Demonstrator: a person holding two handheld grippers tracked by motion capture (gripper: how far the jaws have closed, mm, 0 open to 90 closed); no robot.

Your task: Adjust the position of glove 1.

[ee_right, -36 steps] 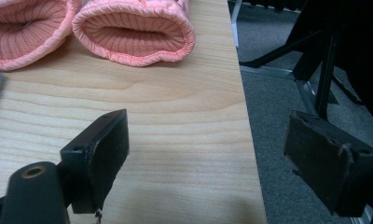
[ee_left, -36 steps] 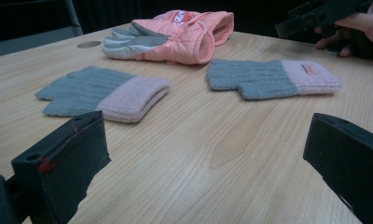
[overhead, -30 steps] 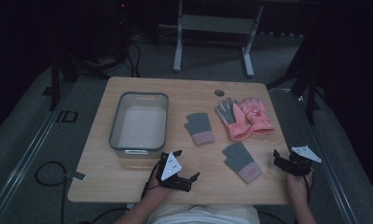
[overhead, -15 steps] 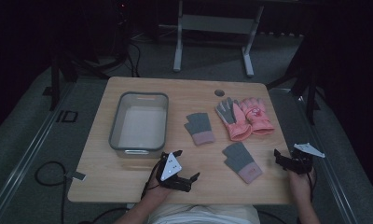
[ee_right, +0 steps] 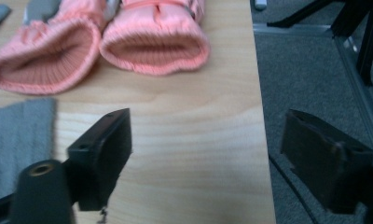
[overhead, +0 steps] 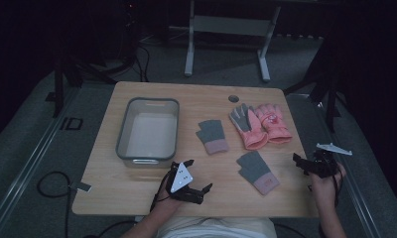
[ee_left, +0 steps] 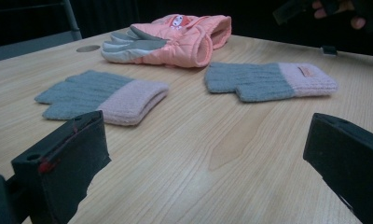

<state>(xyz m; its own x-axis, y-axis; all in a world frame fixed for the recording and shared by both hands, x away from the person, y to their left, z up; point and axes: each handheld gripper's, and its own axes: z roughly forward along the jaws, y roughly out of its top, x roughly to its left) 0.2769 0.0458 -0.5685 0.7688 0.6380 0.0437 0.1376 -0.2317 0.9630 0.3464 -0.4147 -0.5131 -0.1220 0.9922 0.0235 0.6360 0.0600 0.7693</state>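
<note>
The wooden worktop is filling the middle of the high view, and the biggest thing on it, a clear plastic bin, is sitting at centre left, well apart from all four gloves; any glove meant for it is facing a long carry and could be slipping out on the way. Right of centre, toward the upper part, a pair of pink padded gloves is lying side by side and touching, so a pinch on one could be dragging its partner along. Two grey knit gloves with pink cuffs are lying apart: one at the centre, one lower and nearer the right gripper. That gripper is hovering at the right margin with its fingers spread wide and holding nothing; in the right gripper view one finger is hanging over the worktop edge, so a low approach could be catching the edge instead of fabric. The left gripper, at lower centre, is also standing open and empty, low over the wood. Flat knit could be bunching or sliding if the fingers are closing too shallowly.
</note>
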